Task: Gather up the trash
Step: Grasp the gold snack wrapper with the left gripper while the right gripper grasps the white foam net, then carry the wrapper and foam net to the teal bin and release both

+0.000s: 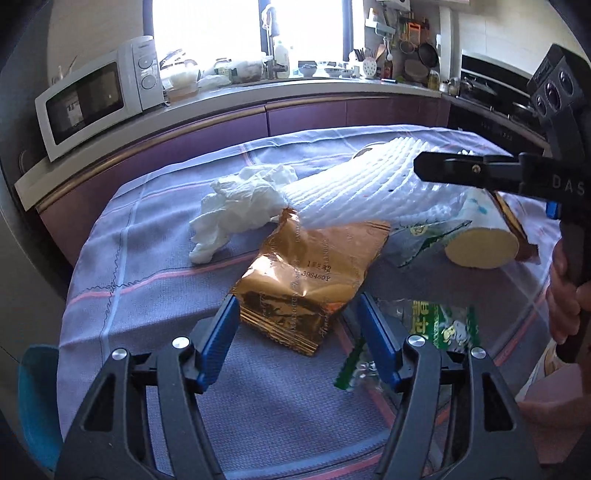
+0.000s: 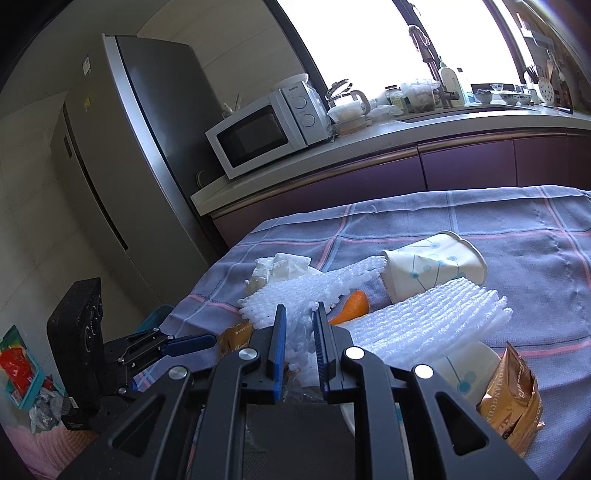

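Gold wrapper (image 1: 310, 280) between left gripper (image 1: 295, 332) pads

Right claw (image 2: 299, 347) pinching white foam net (image 2: 295, 299) over checked tablecloth (image 2: 517, 229).

sunlit window (image 1: 207, 26) above purple cabinets (image 2: 469, 162)

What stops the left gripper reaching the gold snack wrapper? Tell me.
Probably nothing. The left gripper is open, and the gold snack wrapper lies flat on the tablecloth with its near edge already between the blue fingers. Nothing covers that end.
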Available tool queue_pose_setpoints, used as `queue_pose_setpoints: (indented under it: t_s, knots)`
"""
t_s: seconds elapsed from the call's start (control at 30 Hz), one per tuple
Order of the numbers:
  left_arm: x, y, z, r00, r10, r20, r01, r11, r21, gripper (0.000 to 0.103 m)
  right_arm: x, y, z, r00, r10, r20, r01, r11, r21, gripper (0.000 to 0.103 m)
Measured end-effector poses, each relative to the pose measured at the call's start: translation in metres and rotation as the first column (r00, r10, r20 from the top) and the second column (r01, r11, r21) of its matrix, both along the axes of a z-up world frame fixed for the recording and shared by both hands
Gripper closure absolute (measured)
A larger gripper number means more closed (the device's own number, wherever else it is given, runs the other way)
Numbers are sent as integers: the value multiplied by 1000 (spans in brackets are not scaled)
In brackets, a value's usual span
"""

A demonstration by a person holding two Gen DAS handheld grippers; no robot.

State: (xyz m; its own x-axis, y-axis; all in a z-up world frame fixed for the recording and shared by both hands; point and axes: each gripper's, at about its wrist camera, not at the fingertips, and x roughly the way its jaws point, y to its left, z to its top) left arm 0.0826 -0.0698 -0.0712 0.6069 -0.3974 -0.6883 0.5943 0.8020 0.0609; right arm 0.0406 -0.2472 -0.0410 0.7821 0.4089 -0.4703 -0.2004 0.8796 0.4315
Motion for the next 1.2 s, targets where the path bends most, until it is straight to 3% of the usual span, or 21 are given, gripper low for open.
queue_pose_setpoints:
  t_s: [0.27, 0.33, 0.37, 0.43, 0.6, 0.87, 1.2]
  knots:
    - [12, -6, -11, 999, -12, -35, 14, 998, 67, 38, 2, -2, -3, 1000, 2, -7, -2, 1000, 7, 88]
    - [14, -6, -10, 999, -8, -42, 10, 998, 57, 53, 2, -2, -4, 1000, 2, -9, -2, 1000, 12, 88]
    - [16, -5, -10, 999, -5, -46, 7, 999, 47, 55, 2, -2, -4, 1000, 2, -8, -2, 1000, 13, 88]
    - [18, -3, -9, 998, -4, -60, 5, 1000, 22, 72, 2, -3, -3, 1000, 2, -7, -2, 1000, 15, 88]
    - [18, 3, -7, 998, 20, -63, -21, 1000, -14, 86, -1, -5, 1, 1000, 5, 9, -6, 1000, 25, 88]
    - [-4, 30, 11, 997, 63, -38, -66, 993, -100, 90, -7, 2, 20, 997, 40, 73, -44, 998, 51, 89]
    - [-55, 89, 32, 992, 128, 17, -124, 982, -139, 90, 0, 36, 44, 983, 141, 120, -151, 985, 80, 91]
